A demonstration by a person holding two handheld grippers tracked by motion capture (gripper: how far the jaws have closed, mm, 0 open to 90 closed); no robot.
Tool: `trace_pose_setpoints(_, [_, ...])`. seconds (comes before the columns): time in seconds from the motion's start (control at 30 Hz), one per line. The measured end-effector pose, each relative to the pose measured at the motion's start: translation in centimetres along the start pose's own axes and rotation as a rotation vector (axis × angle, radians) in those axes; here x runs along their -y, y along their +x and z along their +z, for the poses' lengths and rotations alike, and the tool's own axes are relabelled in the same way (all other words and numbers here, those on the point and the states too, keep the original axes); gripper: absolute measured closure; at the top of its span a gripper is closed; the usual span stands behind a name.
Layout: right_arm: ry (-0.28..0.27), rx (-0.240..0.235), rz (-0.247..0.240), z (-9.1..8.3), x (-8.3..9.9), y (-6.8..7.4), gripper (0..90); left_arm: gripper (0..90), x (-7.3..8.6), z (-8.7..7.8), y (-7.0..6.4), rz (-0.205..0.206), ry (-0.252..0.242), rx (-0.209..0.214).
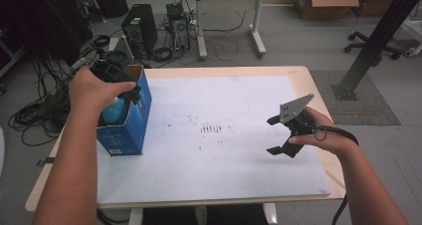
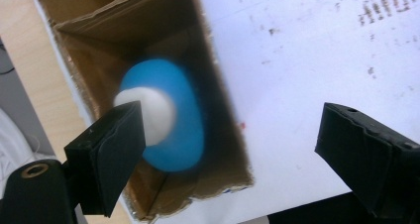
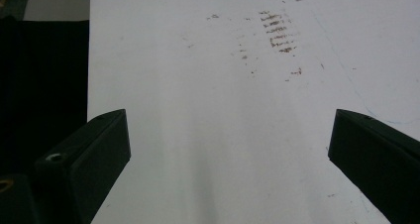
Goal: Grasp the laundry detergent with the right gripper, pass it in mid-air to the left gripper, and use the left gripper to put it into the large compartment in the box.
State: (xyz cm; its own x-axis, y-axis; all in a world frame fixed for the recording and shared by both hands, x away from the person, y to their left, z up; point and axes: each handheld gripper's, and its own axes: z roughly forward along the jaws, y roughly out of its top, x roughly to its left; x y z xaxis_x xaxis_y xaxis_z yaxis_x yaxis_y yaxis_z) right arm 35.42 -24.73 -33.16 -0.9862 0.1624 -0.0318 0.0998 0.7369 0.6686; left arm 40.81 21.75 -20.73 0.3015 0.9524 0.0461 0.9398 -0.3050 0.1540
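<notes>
Tongs in both my hands, seen from above at a table covered by a white sheet [image 1: 239, 150]. My left tongs [image 2: 233, 154] hang over the open top of a blue cardboard box [image 1: 130, 120] that stands upright near the table's left edge. Their jaws are spread wide and grip nothing. One jaw sits over the box mouth, the other out over the white sheet beside the box.

Below the left tongs, inside the box, lies a blue bottle [image 2: 173, 120] with a white cap [image 2: 151, 115]. The cap points up toward the tongs, close to the jaw that is over the opening. The bottle looks blurred in the left gripper view, so I cannot tell whether it leans on a box wall. I judge the jaws are wide because the bottle has been let go into the box, or is about to be taken; the pictures do not settle which.

My right tongs [image 1: 284, 135] hover well apart from the box, over the right part of the sheet. Their jaws are also wide and empty, with bare sheet and a few dark smudges [image 3: 280, 33] ahead of them. I judge this hand is simply waiting out of the way.
</notes>
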Motion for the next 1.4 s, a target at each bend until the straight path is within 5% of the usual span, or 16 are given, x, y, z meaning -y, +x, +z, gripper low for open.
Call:
trace_pose_setpoints(0.43, [-0.007, 0.007, 0.004, -0.4, 0.5, 0.2, 2.6, 4.5, -0.6, -0.7, -2.1, 0.131, 0.018, 0.133])
trace_pose_setpoints(0.8, [-0.008, 0.014, 0.007, -0.8, 0.9, 0.3, 2.6, 6.6, -1.1, -1.1, -4.6, 0.326, 0.025, 0.114])
trace_pose_setpoints(1.4, [0.019, 0.009, -0.018, -1.1, -0.3, 0.4, 2.6, 6.1, -1.7, -2.1, -10.7, 0.671, 0.061, 0.122])
